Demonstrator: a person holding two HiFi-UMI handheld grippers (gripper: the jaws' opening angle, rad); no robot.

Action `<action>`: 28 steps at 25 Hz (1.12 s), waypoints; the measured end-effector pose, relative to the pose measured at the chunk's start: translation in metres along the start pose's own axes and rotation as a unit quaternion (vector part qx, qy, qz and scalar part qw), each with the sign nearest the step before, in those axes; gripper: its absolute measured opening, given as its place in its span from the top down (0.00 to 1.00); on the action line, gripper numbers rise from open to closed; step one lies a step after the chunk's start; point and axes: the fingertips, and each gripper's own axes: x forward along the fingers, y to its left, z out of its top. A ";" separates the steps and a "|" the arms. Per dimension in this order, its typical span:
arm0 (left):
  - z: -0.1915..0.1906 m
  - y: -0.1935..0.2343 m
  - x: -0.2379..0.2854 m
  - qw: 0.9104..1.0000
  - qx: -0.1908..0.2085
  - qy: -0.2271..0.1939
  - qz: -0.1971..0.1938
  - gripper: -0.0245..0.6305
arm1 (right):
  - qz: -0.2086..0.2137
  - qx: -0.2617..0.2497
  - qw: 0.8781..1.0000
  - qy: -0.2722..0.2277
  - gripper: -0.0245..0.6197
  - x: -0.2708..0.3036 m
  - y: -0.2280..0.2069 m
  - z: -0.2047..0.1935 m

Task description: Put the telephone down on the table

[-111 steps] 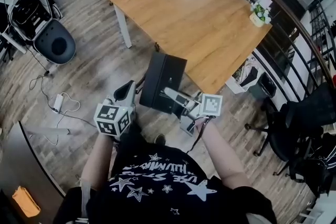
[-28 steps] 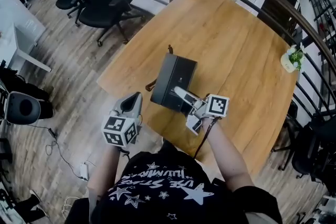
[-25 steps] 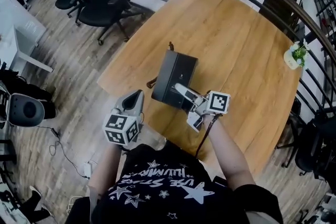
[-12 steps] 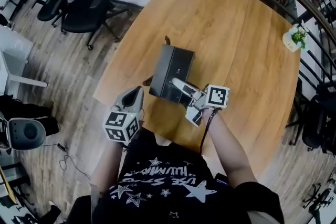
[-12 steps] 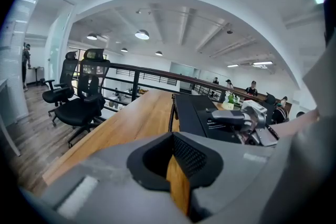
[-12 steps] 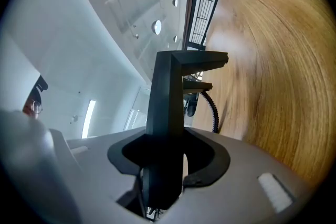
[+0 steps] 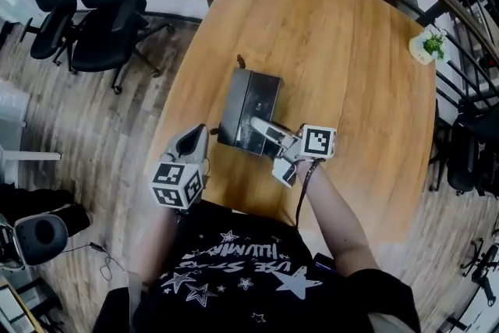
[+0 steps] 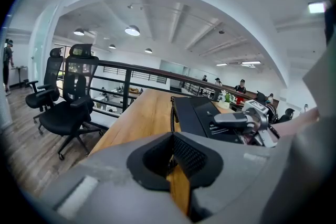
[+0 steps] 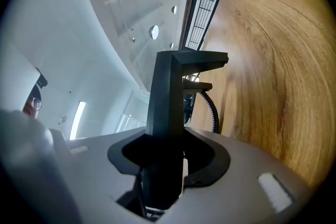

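While right claw (image 7: 262, 129) grips telephone (image 7: 246, 107), table (image 7: 351, 51) lies beneath

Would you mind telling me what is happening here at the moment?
A person stands at a wooden table with a gripper in each hand. The right gripper is clamped on a black telephone and holds it over the near part of the table. Whether it touches the wood cannot be told. The left gripper is shut with nothing in it, to the left of the telephone. The telephone has not been released.
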 end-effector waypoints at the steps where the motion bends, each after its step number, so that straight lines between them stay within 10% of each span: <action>1: 0.001 0.003 0.003 1.000 0.002 0.002 -0.005 0.96 | -0.001 -0.002 1.000 -0.002 0.69 0.004 0.000 0.001; 28: -0.011 0.016 0.026 0.999 0.001 0.033 -0.040 0.96 | -0.085 -0.003 0.996 -0.030 0.70 0.026 -0.039 -0.002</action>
